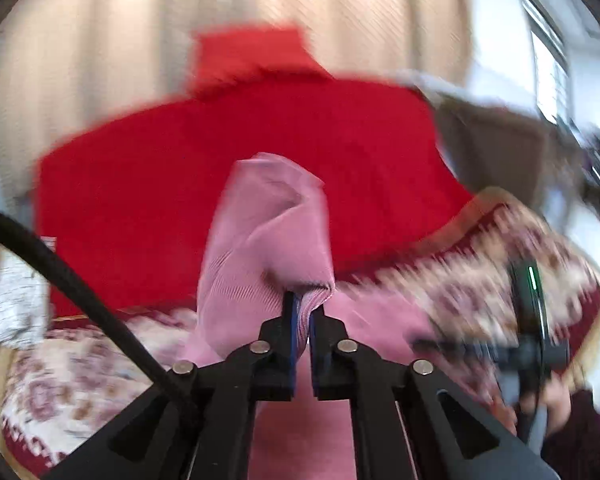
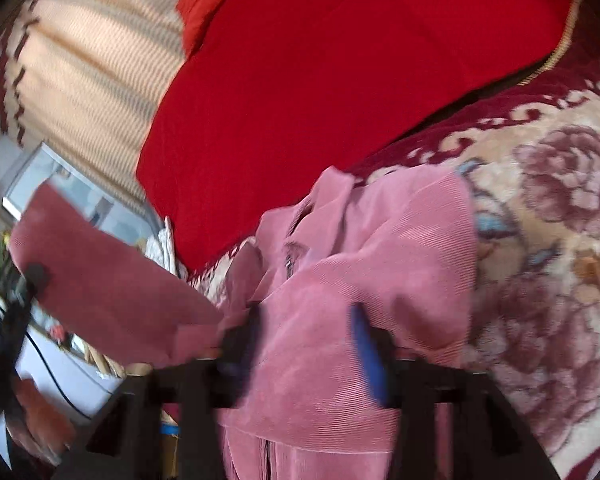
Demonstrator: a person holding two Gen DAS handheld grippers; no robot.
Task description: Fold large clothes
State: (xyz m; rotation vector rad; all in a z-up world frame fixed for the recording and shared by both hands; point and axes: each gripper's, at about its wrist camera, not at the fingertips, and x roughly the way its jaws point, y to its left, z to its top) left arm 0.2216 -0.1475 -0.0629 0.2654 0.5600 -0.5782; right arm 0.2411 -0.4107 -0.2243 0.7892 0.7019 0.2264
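Observation:
A pink ribbed garment (image 2: 360, 248) with a zipper (image 2: 290, 264) lies bunched on a floral bedspread (image 2: 560, 280). My left gripper (image 1: 305, 316) is shut on a fold of this pink fabric (image 1: 260, 232), which stands up above the jaws. My right gripper (image 2: 306, 344) is open, its jaws wide apart over the garment's body, and the cloth below them is not pinched. In the right wrist view a pink sleeve (image 2: 100, 272) stretches away to the left. Both views are blurred.
A large red blanket (image 1: 220, 160) and a red pillow (image 1: 252, 60) lie at the back of the bed, also seen as the red blanket (image 2: 320, 80). A beige curtain (image 1: 100, 40) hangs behind. A black cable (image 1: 80, 280) crosses the left. A person's hand (image 1: 560, 396) shows at the right.

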